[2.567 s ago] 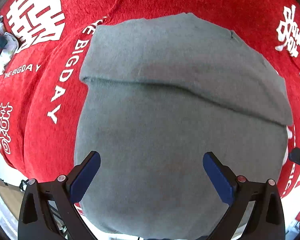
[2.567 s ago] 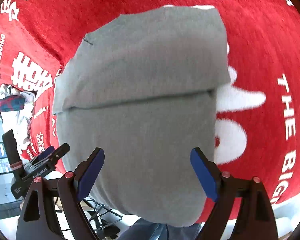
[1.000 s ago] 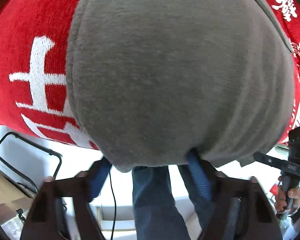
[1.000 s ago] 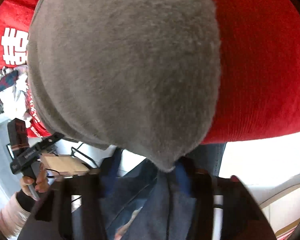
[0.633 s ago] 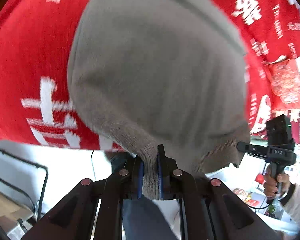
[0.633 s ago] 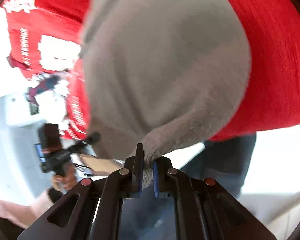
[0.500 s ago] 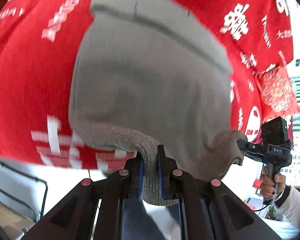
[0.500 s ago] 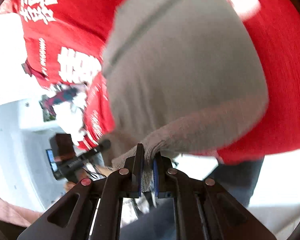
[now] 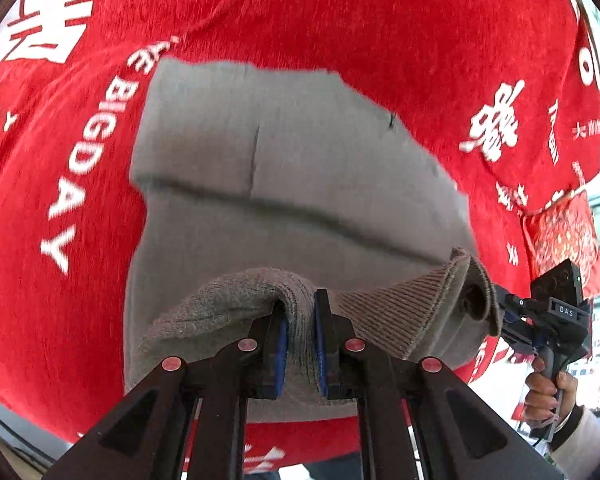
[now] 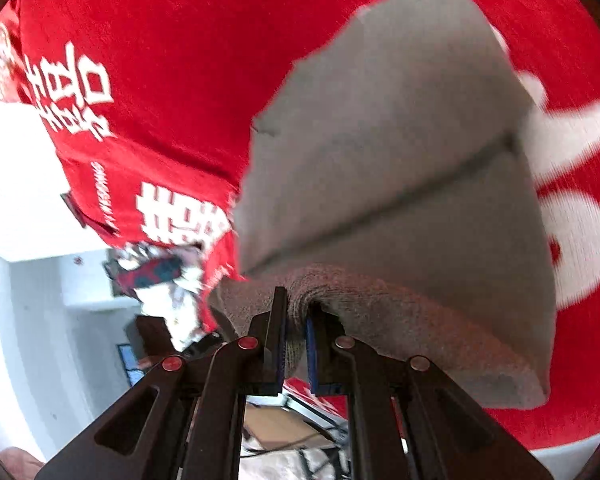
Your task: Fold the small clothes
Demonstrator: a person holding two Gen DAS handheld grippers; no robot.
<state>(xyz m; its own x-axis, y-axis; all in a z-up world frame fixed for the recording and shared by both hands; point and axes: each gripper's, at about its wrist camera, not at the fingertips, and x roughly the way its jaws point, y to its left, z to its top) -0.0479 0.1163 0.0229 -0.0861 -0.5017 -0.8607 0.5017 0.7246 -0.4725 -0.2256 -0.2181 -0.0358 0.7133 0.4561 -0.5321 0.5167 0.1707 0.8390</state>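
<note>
A grey knit garment (image 9: 292, 168) lies on a red cloth with white lettering (image 9: 360, 20); its far part is folded over. My left gripper (image 9: 300, 344) is shut on the garment's near hem and holds it lifted above the cloth. My right gripper (image 10: 295, 344) is shut on the same hem farther right; the garment (image 10: 400, 152) shows there too. The right gripper also shows in the left wrist view (image 9: 500, 312), pinching the ribbed hem corner.
The red cloth (image 10: 160, 40) covers the table and hangs over its edges. A small pile of patterned clothes (image 10: 160, 276) lies at the table's left end. The person's hand (image 9: 548, 388) holds the right gripper's handle.
Both grippers went from open above the garment to shut on its near hem. They have since lifted the hem and carried it forward over the garment.
</note>
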